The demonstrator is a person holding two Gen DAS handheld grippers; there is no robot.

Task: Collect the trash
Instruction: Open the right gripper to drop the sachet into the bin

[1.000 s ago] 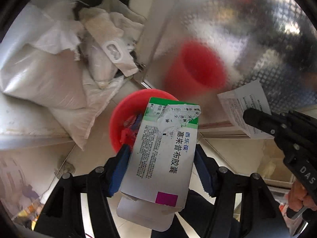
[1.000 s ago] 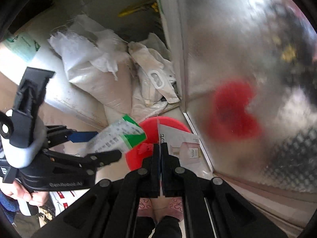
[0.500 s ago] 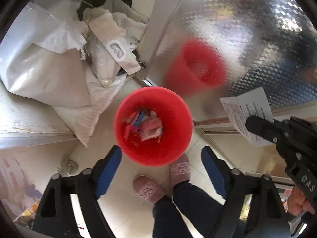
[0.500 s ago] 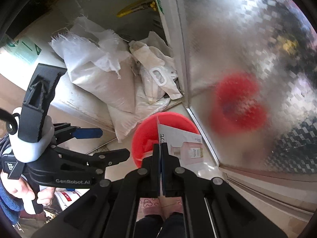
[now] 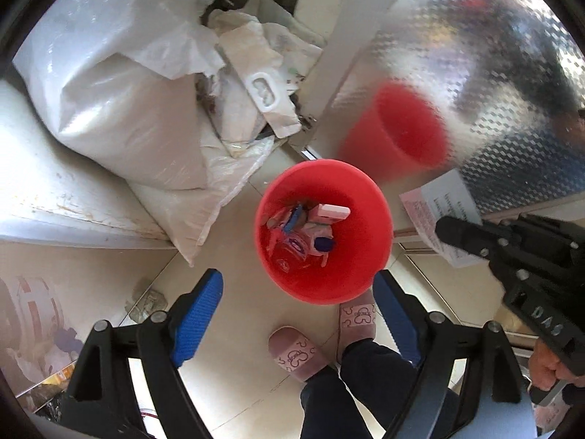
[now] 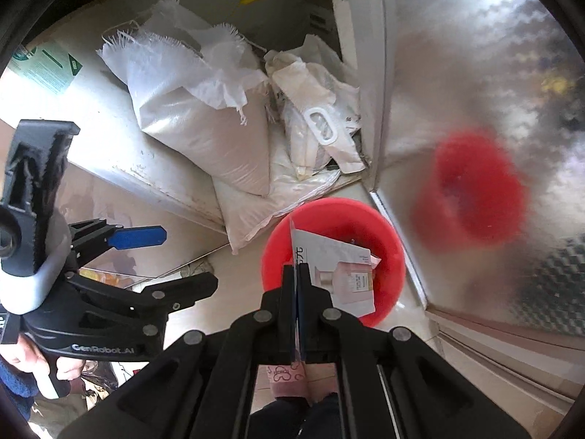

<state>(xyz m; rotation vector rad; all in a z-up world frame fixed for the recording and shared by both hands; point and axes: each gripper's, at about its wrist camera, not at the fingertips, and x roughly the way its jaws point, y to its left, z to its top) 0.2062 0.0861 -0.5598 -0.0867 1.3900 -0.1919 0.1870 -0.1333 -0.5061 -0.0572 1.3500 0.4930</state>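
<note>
Left wrist view: left gripper (image 5: pixel 299 296) points down over the red bin (image 5: pixel 323 230), jaws wide apart after just opening, nothing between the blue pads (image 5: pixel 197 314). Bin stands on the tile floor (image 5: pixel 234 347), holding mixed scraps: a pink box, blue bits, wrappers, hard to tell apart. Open floor toward the lower left. White sacks (image 5: pixel 120 98) crowd the bin's upper-left side, nearest sack edge just beside the rim. Metal panel (image 5: pixel 493 73) closes off the right and shows a blurred red reflection. Pink slippers (image 5: pixel 292 351) sit at the bin's near rim, one touching it. Right gripper (image 5: pixel 449 230) comes in from the right edge, clamped on a printed leaflet (image 5: pixel 438 205); its lower half is hidden behind the fingers.

Right wrist view: right gripper (image 6: pixel 296 267) jaws together, pinching the leaflet (image 6: pixel 340 274) by one edge, sheet hanging above the bin (image 6: pixel 332 259) opening. Bin contents are hidden behind the paper. Panel edge (image 6: pixel 402 252) runs just beside the bin's right rim. Left gripper (image 6: pixel 153 263) sits well off to the left, clear of the bin; the holding hand (image 6: pixel 40 362) is cut off at the frame edge.
</note>
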